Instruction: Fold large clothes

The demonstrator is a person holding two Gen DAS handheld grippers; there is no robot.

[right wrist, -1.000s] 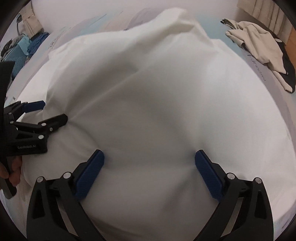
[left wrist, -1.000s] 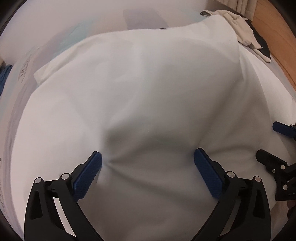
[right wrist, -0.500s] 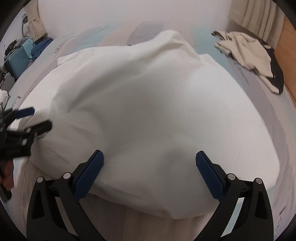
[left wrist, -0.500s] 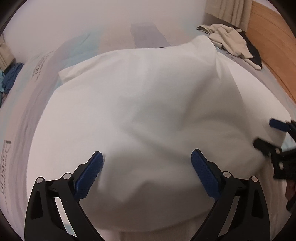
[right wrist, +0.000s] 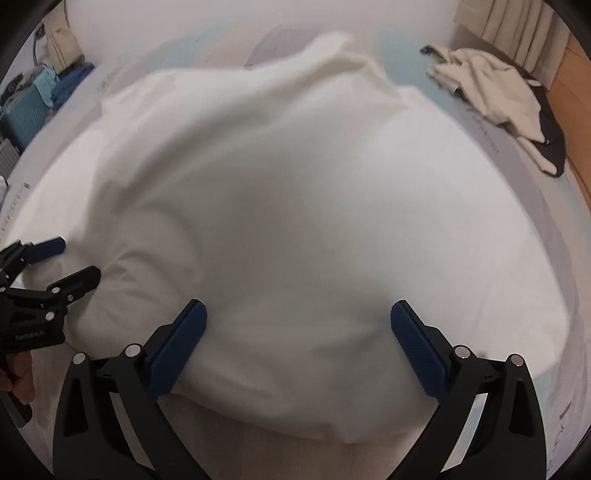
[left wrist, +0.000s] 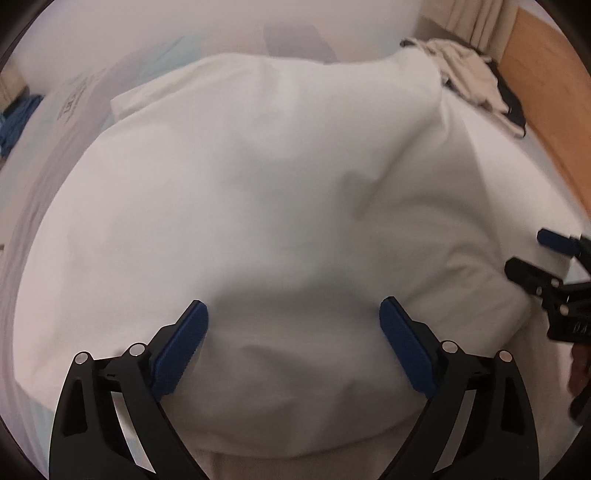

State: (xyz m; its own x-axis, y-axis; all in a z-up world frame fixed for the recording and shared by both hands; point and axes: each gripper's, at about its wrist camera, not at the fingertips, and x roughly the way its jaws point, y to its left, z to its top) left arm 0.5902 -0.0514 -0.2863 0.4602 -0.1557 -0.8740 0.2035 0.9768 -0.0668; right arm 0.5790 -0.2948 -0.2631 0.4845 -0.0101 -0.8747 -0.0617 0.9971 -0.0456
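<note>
A large white garment (left wrist: 277, 192) lies puffed up over the bed and fills most of both views; its far part (right wrist: 325, 62) is blurred. My left gripper (left wrist: 293, 321) hangs open just above its near part, its blue pads wide apart and nothing pinched. My right gripper (right wrist: 299, 321) is open in the same way over the garment's right half. The garment's near hem (right wrist: 332, 435) shows below the right fingers. The right gripper (left wrist: 532, 251) also appears open at the left wrist view's right edge. The left gripper (right wrist: 74, 258) appears open at the right wrist view's left edge.
A heap of beige and dark clothes (right wrist: 491, 85) lies at the bed's far right, beside a wooden panel (left wrist: 546, 92) and curtains (right wrist: 517, 29). Blue items (right wrist: 26, 107) sit off the far left. Pale printed bedding (left wrist: 74, 103) borders the garment.
Both grippers have drawn back from the garment, so its near hem now shows under the fingers. The cloth's far part has shifted and settled. Both stay open.
</note>
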